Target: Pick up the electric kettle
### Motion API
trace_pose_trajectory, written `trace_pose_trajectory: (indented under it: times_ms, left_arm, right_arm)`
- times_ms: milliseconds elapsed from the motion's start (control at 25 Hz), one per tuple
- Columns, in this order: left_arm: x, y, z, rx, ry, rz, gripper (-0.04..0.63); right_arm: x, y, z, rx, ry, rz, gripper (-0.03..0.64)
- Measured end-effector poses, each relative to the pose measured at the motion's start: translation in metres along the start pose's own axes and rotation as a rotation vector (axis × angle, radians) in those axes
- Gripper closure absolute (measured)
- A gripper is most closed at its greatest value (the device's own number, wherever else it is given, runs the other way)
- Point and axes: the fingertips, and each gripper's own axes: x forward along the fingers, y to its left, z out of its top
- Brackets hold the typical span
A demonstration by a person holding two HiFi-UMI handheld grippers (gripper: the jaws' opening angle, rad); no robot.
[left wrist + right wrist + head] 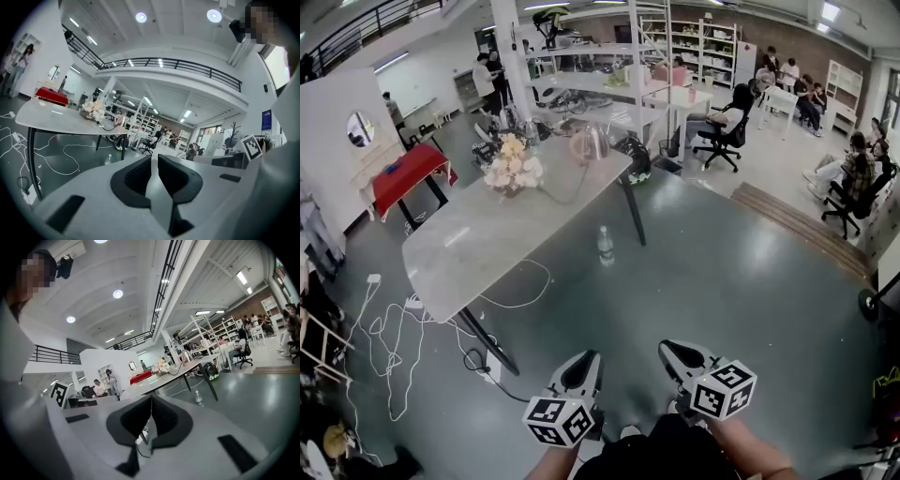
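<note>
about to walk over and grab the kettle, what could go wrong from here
The bottle stands on the floor by the table and white cables loop near its leg: either could trip you on the way. A dark cord lies by the kettle; if attached, lifting may tug it into the flowers. Both the left gripper and right gripper are shut, so they must open first.

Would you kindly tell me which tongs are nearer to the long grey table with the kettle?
Left. The left tongs are just right of the near leg of the table, short of its edge; the right tongs are farther right, over the floor.
</note>
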Motion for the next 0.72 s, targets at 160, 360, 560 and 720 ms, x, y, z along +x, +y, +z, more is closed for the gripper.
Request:
trace_pose_trajectory:
  times_ms: [160, 360, 560, 720]
  left_arm:
    - [-0.003, 0.007, 0.0, 0.005, 0.004, -0.009, 0.551]
    - [0.002, 0.018, -0.004, -0.011, 0.022, -0.012, 0.551]
    - [0.021, 0.029, 0.001, -0.02, 0.031, -0.021, 0.551]
    - [0.043, 0.044, 0.012, -0.014, 0.036, -0.028, 0.551]
  right_arm:
    - [0.003, 0.002, -0.001, 0.018, -0.008, -0.005, 0.609]
    - [0.011, -0.002, 0.0, 0.013, 0.004, -0.025, 0.609]
    - [0.027, -0.017, 0.005, 0.025, 0.01, -0.046, 0.609]
    - [0.053, -0.027, 0.014, 0.027, 0.011, -0.044, 0.609]
